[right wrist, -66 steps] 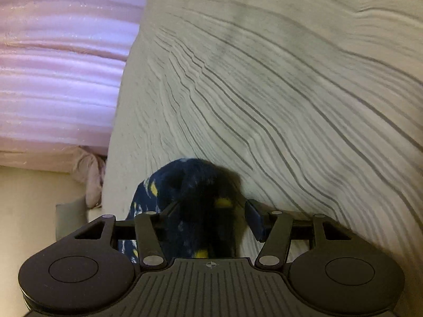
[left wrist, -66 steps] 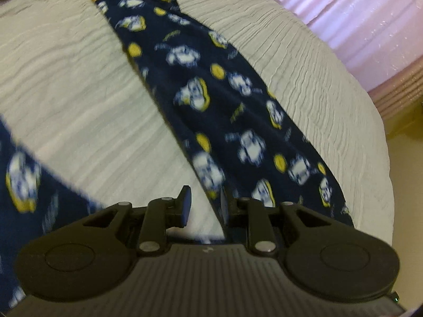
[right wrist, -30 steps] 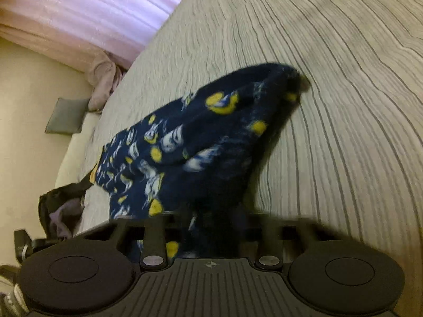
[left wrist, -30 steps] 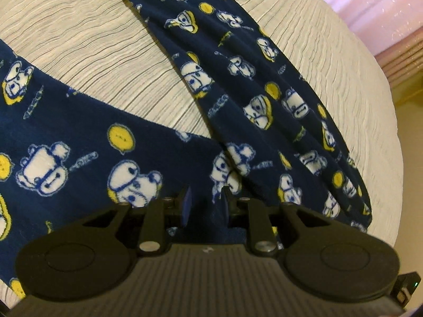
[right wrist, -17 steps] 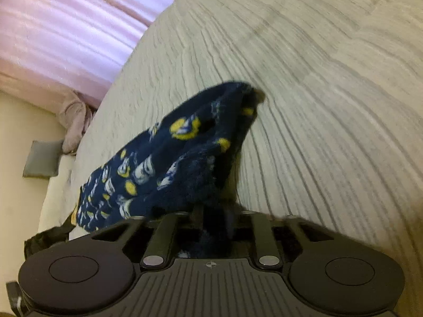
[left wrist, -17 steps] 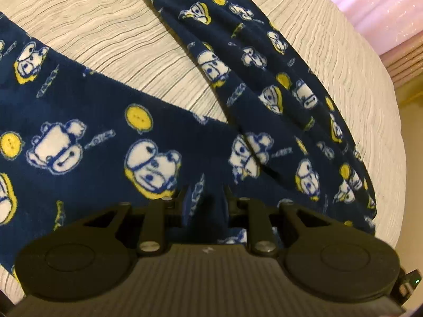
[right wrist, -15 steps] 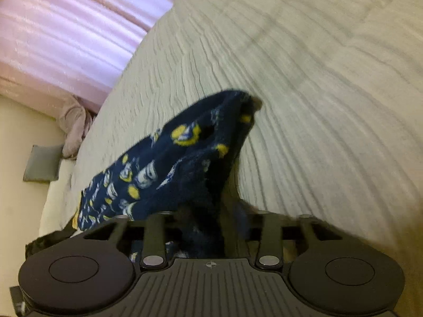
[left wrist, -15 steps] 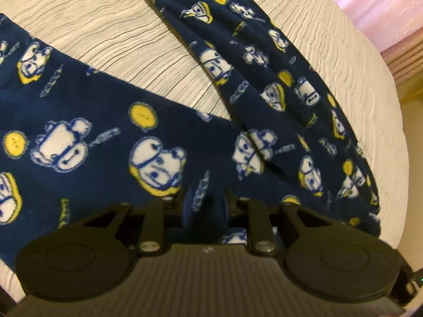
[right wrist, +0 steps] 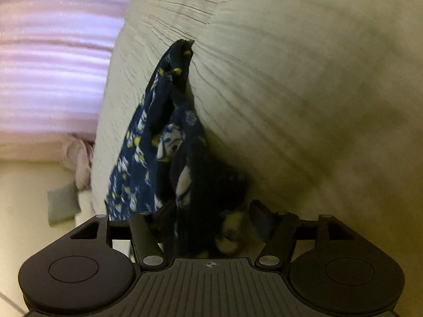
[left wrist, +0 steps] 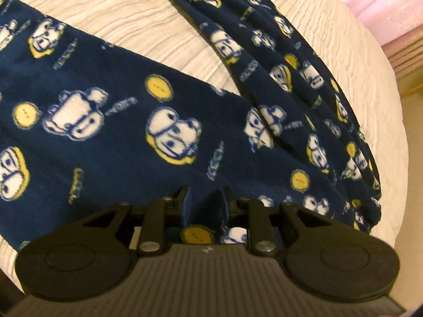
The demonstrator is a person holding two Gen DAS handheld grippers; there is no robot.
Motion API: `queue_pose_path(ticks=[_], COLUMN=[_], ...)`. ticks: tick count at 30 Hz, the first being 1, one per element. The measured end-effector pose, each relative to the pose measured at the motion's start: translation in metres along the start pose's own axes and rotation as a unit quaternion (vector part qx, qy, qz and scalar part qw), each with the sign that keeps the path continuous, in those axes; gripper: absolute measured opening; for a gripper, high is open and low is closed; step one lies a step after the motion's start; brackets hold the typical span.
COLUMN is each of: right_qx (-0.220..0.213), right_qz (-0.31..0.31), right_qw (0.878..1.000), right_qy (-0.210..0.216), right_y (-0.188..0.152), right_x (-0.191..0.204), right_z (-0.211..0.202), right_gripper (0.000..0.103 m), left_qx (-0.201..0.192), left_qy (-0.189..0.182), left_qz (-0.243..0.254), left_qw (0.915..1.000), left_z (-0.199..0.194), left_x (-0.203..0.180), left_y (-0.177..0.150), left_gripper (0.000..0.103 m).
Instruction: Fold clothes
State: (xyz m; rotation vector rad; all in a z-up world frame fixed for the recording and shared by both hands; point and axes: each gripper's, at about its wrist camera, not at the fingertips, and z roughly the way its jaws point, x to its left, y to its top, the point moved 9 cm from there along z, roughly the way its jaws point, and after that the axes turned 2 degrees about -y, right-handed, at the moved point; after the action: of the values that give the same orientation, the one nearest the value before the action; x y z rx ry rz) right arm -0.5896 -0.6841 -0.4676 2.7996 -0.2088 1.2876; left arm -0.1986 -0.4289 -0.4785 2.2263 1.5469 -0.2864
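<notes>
The right gripper (right wrist: pixel 211 218) has swung across the bed (right wrist: pixel 290 79) and its fingers have just been opening, now wide with pajama cloth loose between them. The left gripper (left wrist: pixel 204 200) pinches the pajamas (left wrist: pixel 132 121), fingers narrow, near the bed's edge.

The left gripper (left wrist: pixel 203 200) points steeply down, its 2 fingers (left wrist: pixel 185 202) drawn close together and pinching a fold of the navy pajama pants (left wrist: pixel 127 121). The right gripper (right wrist: pixel 211 215) has just been opening; its jaws stand wide with cloth bunched loosely between them, the right pad clear of it.
</notes>
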Motion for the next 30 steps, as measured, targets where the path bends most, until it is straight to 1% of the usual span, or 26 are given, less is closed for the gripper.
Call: queue_pose_path(ticks=[1, 2, 3, 4, 6, 7, 9, 10, 11, 12, 14, 15, 16, 18, 19, 21, 22, 24, 28, 30], right_qx=[-0.006, -0.013, -0.019, -0.027, -0.043, -0.046, -0.033, -0.027, -0.023, -0.019, -0.012, -0.019, -0.025, -0.024, -0.029, -0.048, -0.051, -0.051, -0.032, -0.021], right_qz=[0.01, 0.02, 0.029, 0.034, 0.017, 0.011, 0.011, 0.011, 0.003, -0.004, -0.02, -0.04, -0.062, -0.104, -0.121, -0.15, -0.155, -0.161, -0.22, -0.231], right_qw=[1.0, 1.0, 0.999, 0.999, 0.999, 0.999, 0.997, 0.995, 0.994, 0.994, 0.992, 0.992, 0.992, 0.989, 0.986, 0.98, 0.98, 0.98, 0.972, 0.971], right_qy=[0.0, -0.001, -0.002, -0.005, -0.01, -0.028, -0.076, -0.099, -0.105, -0.11, -0.121, -0.118, -0.111, -0.102, -0.11, -0.121, -0.118, -0.102, -0.075, -0.055], right_y=[-0.001, -0.003, -0.004, -0.007, -0.016, -0.021, -0.028, -0.032, -0.029, -0.026, -0.02, -0.015, -0.01, 0.004, 0.013, 0.039, 0.049, 0.079, 0.135, 0.162], right_x=[0.0, 0.0, 0.0, -0.003, -0.001, -0.004, -0.021, -0.029, -0.027, -0.026, -0.022, -0.013, -0.003, 0.016, 0.021, 0.029, 0.033, 0.044, 0.073, 0.086], right_z=[0.007, 0.015, 0.021, 0.016, -0.004, -0.013, -0.021, -0.025, -0.024, -0.024, -0.023, -0.027, -0.034, -0.047, -0.05, -0.052, -0.05, -0.034, 0.024, 0.055], right_gripper=[0.057, 0.007, 0.007, 0.007, 0.006, 0.006, 0.006, 0.007, 0.008, 0.011, 0.056, 0.064, 0.068, 0.068, 0.068, 0.068, 0.068, 0.068, 0.068, 0.068], left_qx=[0.002, 0.003, 0.005, 0.006, 0.01, 0.012, 0.016, 0.02, 0.026, 0.032, 0.043, 0.046, 0.049, 0.053, 0.053, 0.049, 0.045, 0.037, 0.015, 0.005], left_qy=[-0.003, -0.006, -0.009, -0.011, -0.014, -0.015, -0.017, -0.017, -0.018, -0.022, -0.029, -0.033, -0.036, -0.034, -0.032, -0.026, -0.022, -0.019, -0.009, -0.004], left_qz=[0.003, 0.008, 0.013, 0.018, 0.024, 0.027, 0.032, 0.033, 0.034, 0.035, 0.044, 0.057, 0.07, 0.1, 0.112, 0.126, 0.127, 0.117, 0.099, 0.094], left_qw=[1.0, 0.9999, 0.9999, 0.9998, 0.9996, 0.9995, 0.9992, 0.9991, 0.9989, 0.9986, 0.9977, 0.9968, 0.9957, 0.993, 0.9918, 0.9905, 0.9907, 0.9923, 0.9949, 0.9955], left_z=[0.0, -0.001, -0.002, -0.004, -0.004, -0.003, -0.002, 0.0, 0.002, 0.003, 0.004, 0.004, 0.003, 0.002, 0.002, 0.004, 0.005, 0.008, 0.012, 0.013], left_x=[-0.002, -0.003, -0.003, -0.003, 0.001, 0.003, 0.008, 0.01, 0.011, 0.009, 0.005, 0.0, -0.005, -0.013, -0.016, -0.019, -0.019, -0.02, -0.021, -0.023], left_y=[-0.001, -0.001, -0.001, 0.0, 0.001, 0.002, 0.003, 0.003, 0.001, 0.0, -0.004, -0.007, -0.009, -0.014, -0.016, -0.017, -0.015, -0.009, 0.011, 0.021], left_gripper=[0.019, 0.019, 0.019, 0.019, 0.019, 0.019, 0.019, 0.019, 0.019, 0.019, 0.019, 0.019, 0.019, 0.019, 0.019, 0.019, 0.019, 0.019, 0.019, 0.019])
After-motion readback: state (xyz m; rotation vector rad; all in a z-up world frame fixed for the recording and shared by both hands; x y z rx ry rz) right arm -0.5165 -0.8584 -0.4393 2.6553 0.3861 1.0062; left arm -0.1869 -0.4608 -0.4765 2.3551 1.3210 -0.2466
